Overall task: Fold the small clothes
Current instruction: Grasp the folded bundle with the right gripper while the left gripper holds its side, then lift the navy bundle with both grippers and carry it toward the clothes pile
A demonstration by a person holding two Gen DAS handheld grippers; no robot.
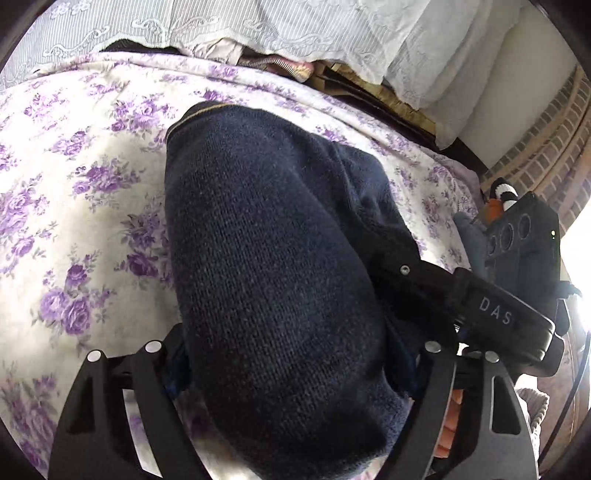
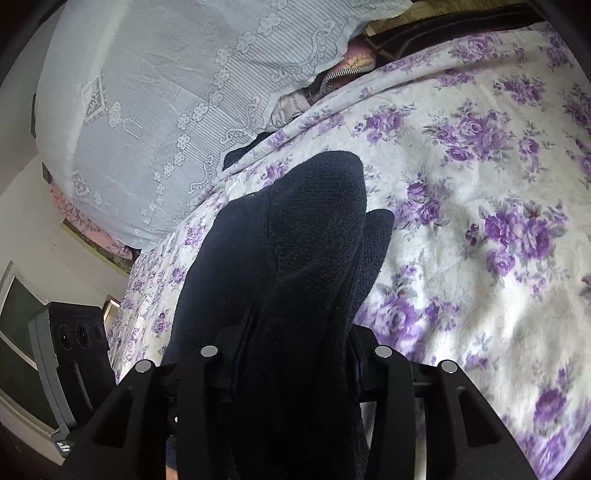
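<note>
A small dark navy knitted garment (image 1: pixel 273 251) hangs over the purple-flowered bedsheet (image 1: pixel 74 192). My left gripper (image 1: pixel 291 373) is shut on its near end; the cloth covers the fingertips and runs forward to a tan-trimmed hem. My right gripper (image 2: pixel 291 369) is shut on the same garment (image 2: pixel 295 251), which drapes forward from between its fingers over the sheet (image 2: pixel 480 221). In the left wrist view the right gripper (image 1: pixel 417 273) shows at right, clamped on the garment's edge. The left gripper's body (image 2: pixel 70 354) shows at lower left in the right wrist view.
White lace curtain (image 1: pixel 258 26) hangs at the far edge of the bed, also in the right wrist view (image 2: pixel 147 110). Folded clothes (image 1: pixel 273 64) lie under it. A brick wall (image 1: pixel 546 155) stands at right.
</note>
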